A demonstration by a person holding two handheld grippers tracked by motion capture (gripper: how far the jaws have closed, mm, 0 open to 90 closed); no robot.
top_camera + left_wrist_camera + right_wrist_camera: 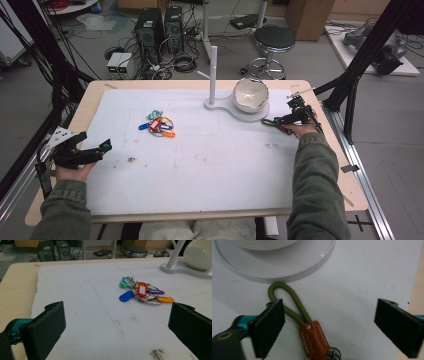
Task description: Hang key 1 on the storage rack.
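Observation:
A bunch of keys with coloured plastic tags lies on the white mat left of centre. My left gripper rests open near the mat's left edge, well short of the bunch. A second keyring with an olive cord loop and a brown leather tab lies on the mat against the round white base. My right gripper stands open over that cord, which lies between the jaws and passes close by the left one.
A white stand with an upright post and a white bowl on its base sits at the back centre of the table. Beyond the table are a stool, computer towers and cables on the floor.

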